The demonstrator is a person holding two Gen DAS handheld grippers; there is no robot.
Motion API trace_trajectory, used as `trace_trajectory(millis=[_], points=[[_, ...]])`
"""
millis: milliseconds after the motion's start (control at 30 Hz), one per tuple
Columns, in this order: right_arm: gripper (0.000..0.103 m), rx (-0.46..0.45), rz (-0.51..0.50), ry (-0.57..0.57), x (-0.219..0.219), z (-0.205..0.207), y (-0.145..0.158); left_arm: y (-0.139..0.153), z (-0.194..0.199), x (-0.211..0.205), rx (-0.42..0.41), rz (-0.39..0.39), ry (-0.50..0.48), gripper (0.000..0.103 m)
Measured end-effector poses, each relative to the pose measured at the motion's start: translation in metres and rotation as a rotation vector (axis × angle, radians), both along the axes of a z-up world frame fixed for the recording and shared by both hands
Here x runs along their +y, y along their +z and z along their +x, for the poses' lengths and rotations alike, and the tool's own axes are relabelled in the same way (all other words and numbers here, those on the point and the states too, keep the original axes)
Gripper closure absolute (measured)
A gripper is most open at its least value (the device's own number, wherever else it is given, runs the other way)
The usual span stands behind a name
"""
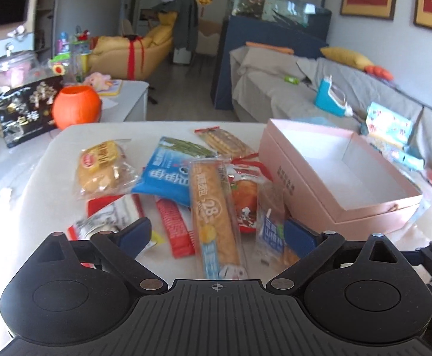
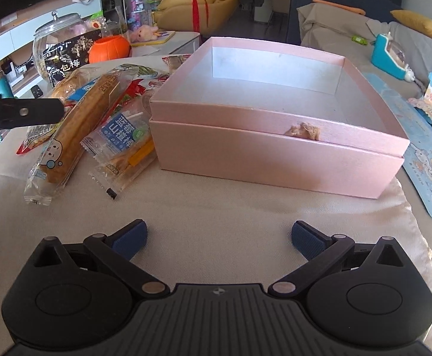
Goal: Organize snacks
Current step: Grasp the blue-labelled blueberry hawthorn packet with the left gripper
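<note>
Several wrapped snacks lie in a pile on the cloth-covered table. A long bread stick pack (image 1: 216,216) lies in the middle, between the fingers of my open left gripper (image 1: 217,234). It also shows in the right wrist view (image 2: 67,136). A blue pack (image 1: 168,175), a round bun pack (image 1: 101,167), a red bar (image 1: 175,228) and a hawthorn stick pack (image 2: 120,145) lie around it. An open, empty pink box (image 1: 305,190) stands to the right of the pile. My right gripper (image 2: 218,238) is open and empty, in front of the pink box (image 2: 275,154).
An orange pumpkin pot (image 1: 76,106), a black snack bag (image 1: 25,109) and a glass jar (image 1: 5,71) stand at the far left. A grey sofa (image 1: 275,89) with toys lies behind the box. A cartoon mat (image 2: 429,160) lies at the right. The left gripper's arm (image 2: 17,112) shows over the pile.
</note>
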State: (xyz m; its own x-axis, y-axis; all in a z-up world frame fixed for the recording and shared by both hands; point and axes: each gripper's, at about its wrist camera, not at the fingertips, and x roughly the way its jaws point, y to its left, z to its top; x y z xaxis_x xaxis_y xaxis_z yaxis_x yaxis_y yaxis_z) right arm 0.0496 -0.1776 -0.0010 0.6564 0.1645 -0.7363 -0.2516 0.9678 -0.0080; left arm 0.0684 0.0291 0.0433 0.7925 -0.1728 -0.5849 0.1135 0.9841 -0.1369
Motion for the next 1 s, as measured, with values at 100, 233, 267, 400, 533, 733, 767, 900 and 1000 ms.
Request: trace_trajectory(millis=[100, 233, 267, 400, 533, 733, 767, 900, 1000], points=[[0.000, -0.036, 0.009, -0.015, 0.002, -0.001, -0.003, -0.008, 0.017, 0.001, 0.016, 0.026, -0.012, 0.071], [0.000, -0.010, 0.003, -0.020, 0.003, 0.004, 0.000, -0.007, 0.014, 0.018, 0.005, -0.005, -0.012, 0.075], [0.000, -0.001, -0.003, -0.022, 0.004, 0.006, 0.001, -0.004, 0.010, 0.023, -0.007, -0.001, 0.010, 0.077], [0.007, 0.021, 0.070, 0.074, 0.021, 0.010, 0.008, 0.000, -0.007, 0.049, -0.018, 0.000, 0.104, 0.081], [0.018, 0.000, 0.132, 0.139, 0.052, 0.016, 0.016, -0.006, -0.014, 0.077, 0.049, -0.080, 0.118, 0.081], [0.020, 0.015, 0.103, 0.171, 0.082, 0.047, 0.012, 0.000, -0.029, 0.097, 0.026, -0.159, 0.148, 0.080], [0.021, 0.016, 0.090, 0.185, 0.081, 0.052, 0.012, 0.001, -0.030, 0.096, 0.026, -0.162, 0.140, 0.080], [0.022, -0.027, 0.038, 0.195, 0.061, 0.069, 0.015, 0.003, -0.029, 0.082, 0.029, -0.176, 0.079, 0.080], [0.021, -0.036, 0.015, 0.172, 0.036, 0.075, 0.018, 0.004, -0.026, 0.063, 0.029, -0.178, 0.020, 0.080]])
